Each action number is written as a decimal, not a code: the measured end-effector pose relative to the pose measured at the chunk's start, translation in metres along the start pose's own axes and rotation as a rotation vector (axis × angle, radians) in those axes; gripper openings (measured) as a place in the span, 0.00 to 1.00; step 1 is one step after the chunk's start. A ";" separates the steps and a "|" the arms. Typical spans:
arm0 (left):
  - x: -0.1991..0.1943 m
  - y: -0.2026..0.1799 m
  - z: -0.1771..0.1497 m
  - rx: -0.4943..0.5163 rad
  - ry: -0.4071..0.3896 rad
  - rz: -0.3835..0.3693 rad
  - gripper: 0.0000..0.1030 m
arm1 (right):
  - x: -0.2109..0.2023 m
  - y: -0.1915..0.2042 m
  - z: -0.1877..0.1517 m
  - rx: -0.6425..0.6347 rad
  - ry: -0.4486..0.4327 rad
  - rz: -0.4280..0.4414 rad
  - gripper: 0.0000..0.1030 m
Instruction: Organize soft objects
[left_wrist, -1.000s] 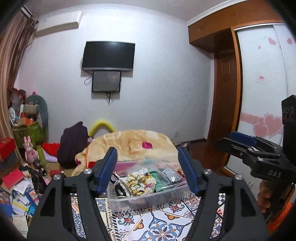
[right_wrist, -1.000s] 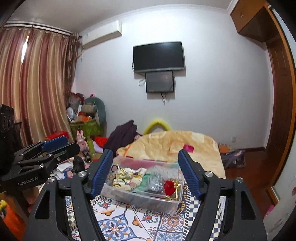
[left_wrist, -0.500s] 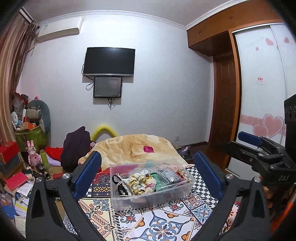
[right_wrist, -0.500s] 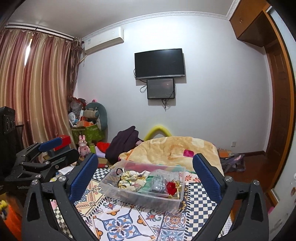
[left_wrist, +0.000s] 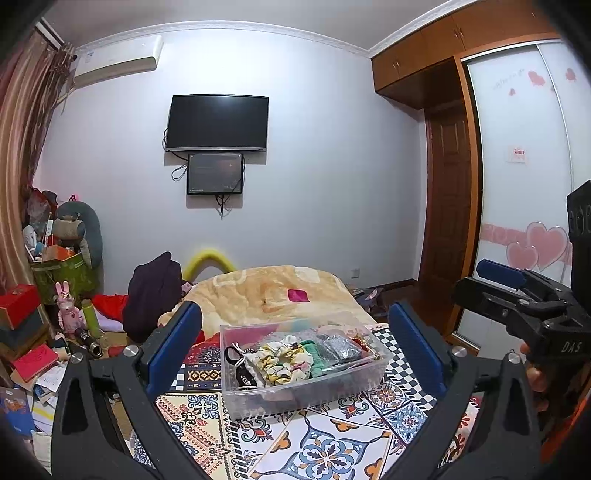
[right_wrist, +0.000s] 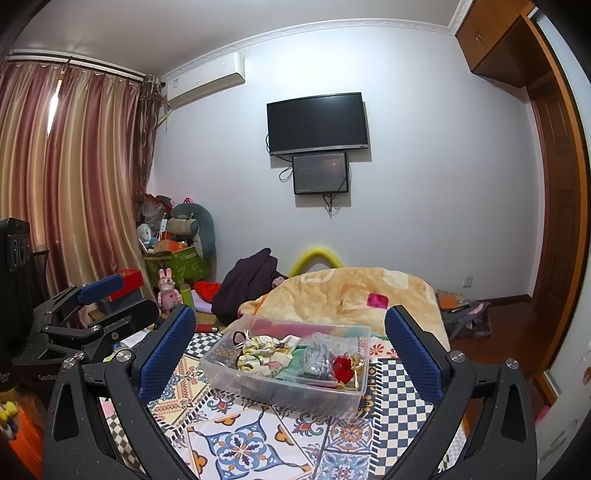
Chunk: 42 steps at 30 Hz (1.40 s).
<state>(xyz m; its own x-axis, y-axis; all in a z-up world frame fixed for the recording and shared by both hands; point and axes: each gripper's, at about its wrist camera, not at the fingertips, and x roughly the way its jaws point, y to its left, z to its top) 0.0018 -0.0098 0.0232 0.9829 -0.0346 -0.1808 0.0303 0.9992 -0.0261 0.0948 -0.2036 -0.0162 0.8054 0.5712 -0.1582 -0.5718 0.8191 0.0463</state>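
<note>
Both the left gripper (left_wrist: 295, 350) and right gripper (right_wrist: 290, 349) hover with fingers spread wide, empty, framing the clear plastic box (left_wrist: 306, 387) of soft scrunchies (left_wrist: 280, 360) on the patterned bed cover (right_wrist: 236, 443), seemingly ready to reach in.

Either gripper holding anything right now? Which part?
Nothing held. Left gripper and right gripper are both open, short of the clear box.

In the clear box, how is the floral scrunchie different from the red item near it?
The floral scrunchie is pale cream with a printed pattern and looks like ruffled cloth; the red item is plain deep red with shiny gold parts beside it. The scrunchie lies toward the left of the clear box and looks larger; the red item sits at the right end. Both lie loose inside the box, untouched.
</note>
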 end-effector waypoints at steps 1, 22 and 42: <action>0.000 0.000 0.000 0.000 0.000 -0.001 0.99 | 0.000 0.000 0.000 0.000 0.001 0.000 0.99; -0.002 0.000 0.000 -0.006 -0.002 -0.011 1.00 | -0.003 0.001 0.001 -0.002 -0.002 -0.003 0.99; -0.001 -0.001 0.000 -0.011 -0.001 -0.024 1.00 | -0.005 0.004 0.004 -0.015 -0.011 -0.018 1.00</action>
<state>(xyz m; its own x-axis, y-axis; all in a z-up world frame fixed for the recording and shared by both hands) 0.0006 -0.0108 0.0235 0.9820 -0.0584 -0.1794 0.0519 0.9978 -0.0411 0.0889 -0.2030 -0.0110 0.8170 0.5574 -0.1480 -0.5597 0.8282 0.0293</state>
